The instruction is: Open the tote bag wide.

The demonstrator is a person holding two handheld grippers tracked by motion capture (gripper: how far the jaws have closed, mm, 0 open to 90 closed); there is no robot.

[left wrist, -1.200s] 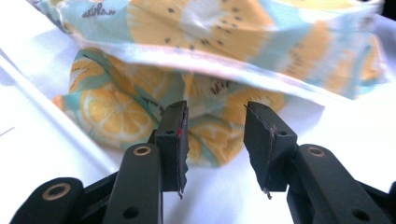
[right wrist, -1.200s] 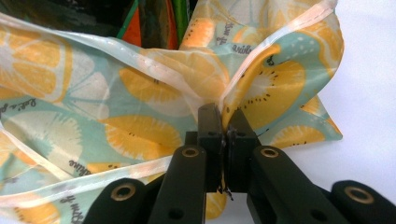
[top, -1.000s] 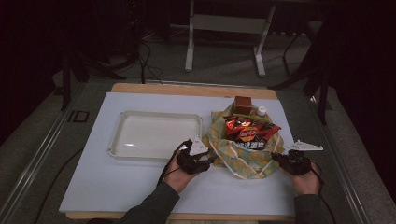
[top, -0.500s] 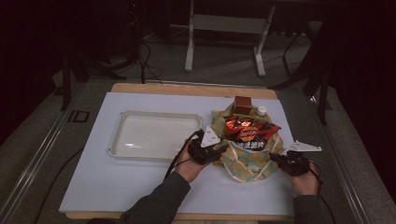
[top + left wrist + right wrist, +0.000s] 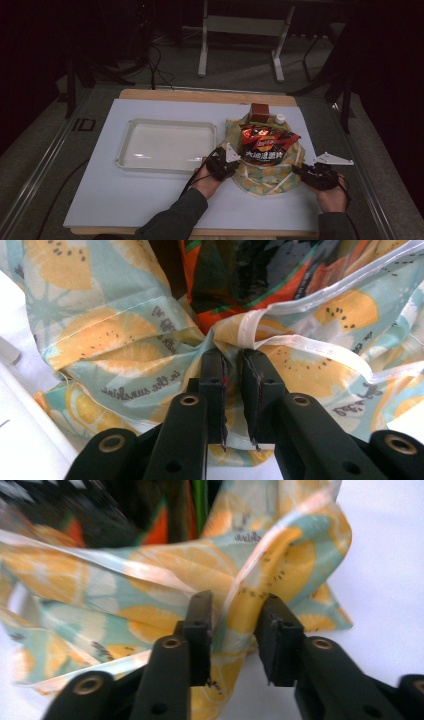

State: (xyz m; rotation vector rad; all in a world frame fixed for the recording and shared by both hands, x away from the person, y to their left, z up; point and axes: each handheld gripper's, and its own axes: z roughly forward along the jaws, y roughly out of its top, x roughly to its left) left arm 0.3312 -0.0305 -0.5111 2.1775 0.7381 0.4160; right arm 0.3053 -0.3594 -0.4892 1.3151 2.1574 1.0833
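Observation:
A fabric bag (image 5: 265, 175) printed with orange slices stands on the white table top and holds a red and black snack packet (image 5: 267, 145). My left gripper (image 5: 231, 164) is at the bag's left side. Its jaws have just been closing, and in the left gripper view the left gripper (image 5: 232, 357) pinches a puckered fold of the bag (image 5: 115, 330) below the white trim. My right gripper (image 5: 300, 172) is at the bag's right side. Its jaws have just been opening, and the right gripper (image 5: 237, 600) stands apart around a loose fold of the bag (image 5: 165, 575).
A clear empty plastic tray (image 5: 125, 145) lies left of the bag, close to my left hand. Behind the bag stand a brown box (image 5: 259, 112) and a white-capped item (image 5: 280, 118). The table's front edge is just behind both wrists.
My left hand has moved right up to the bag's left side. My right hand has stayed at the bag's right edge.

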